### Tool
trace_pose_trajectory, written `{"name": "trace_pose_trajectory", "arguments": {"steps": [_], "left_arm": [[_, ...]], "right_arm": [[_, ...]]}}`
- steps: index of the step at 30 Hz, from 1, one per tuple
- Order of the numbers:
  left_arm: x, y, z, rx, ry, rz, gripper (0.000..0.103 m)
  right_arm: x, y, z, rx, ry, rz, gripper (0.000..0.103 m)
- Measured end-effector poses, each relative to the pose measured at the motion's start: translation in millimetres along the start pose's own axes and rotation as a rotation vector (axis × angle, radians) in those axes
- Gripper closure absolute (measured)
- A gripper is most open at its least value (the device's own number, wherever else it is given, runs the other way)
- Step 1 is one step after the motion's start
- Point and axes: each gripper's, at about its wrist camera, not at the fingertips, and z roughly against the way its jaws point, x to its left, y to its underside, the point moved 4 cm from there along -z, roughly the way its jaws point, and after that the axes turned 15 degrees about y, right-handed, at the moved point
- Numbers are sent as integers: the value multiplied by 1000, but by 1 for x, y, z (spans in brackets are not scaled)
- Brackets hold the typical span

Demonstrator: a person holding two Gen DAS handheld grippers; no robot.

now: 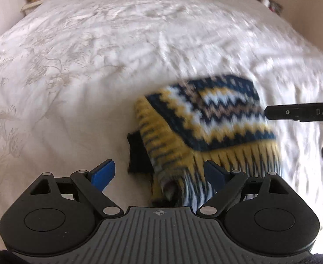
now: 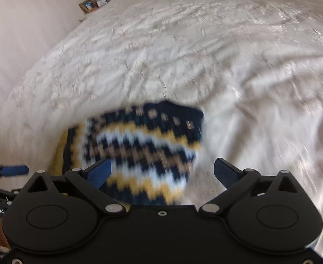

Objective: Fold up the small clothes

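Observation:
A small knitted garment [image 1: 207, 127] with navy, yellow, white and tan zigzag bands lies folded on the white bed. It also shows in the right wrist view [image 2: 143, 149]. A dark piece [image 1: 137, 154] sticks out at its left side. My left gripper [image 1: 159, 173] is open, its blue fingers on either side of the garment's near edge, holding nothing. My right gripper [image 2: 162, 171] is open just above the garment's near right part, empty. The right gripper's black body [image 1: 300, 111] enters the left wrist view from the right. Both views are motion-blurred.
The white embroidered bedspread [image 1: 95, 66] fills both views. A bedside shelf with small items [image 2: 93, 3] stands at the far left and a wall [image 2: 18, 33] runs along the left. More clutter [image 1: 269, 0] sits at the far right corner.

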Motion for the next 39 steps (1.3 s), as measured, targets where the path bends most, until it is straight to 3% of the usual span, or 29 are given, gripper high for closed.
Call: {"name": "trace_pose_trajectory", "arguments": {"steps": [3, 7, 17, 27, 39], "left_arm": [[2, 21, -19, 80, -33, -3, 14], [17, 36, -39, 149, -37, 61, 0], [31, 30, -52, 182, -17, 134, 0], [57, 30, -62, 215, 52, 168, 0], [55, 28, -66, 196, -4, 187, 0]], "right_arm": [[1, 25, -3, 58, 53, 36, 3], [-1, 50, -15, 128, 74, 50, 1], [-3, 55, -20, 160, 57, 2, 1], [-8, 58, -44, 268, -52, -116, 0], [-6, 53, -58, 359, -107, -164, 0]]}}
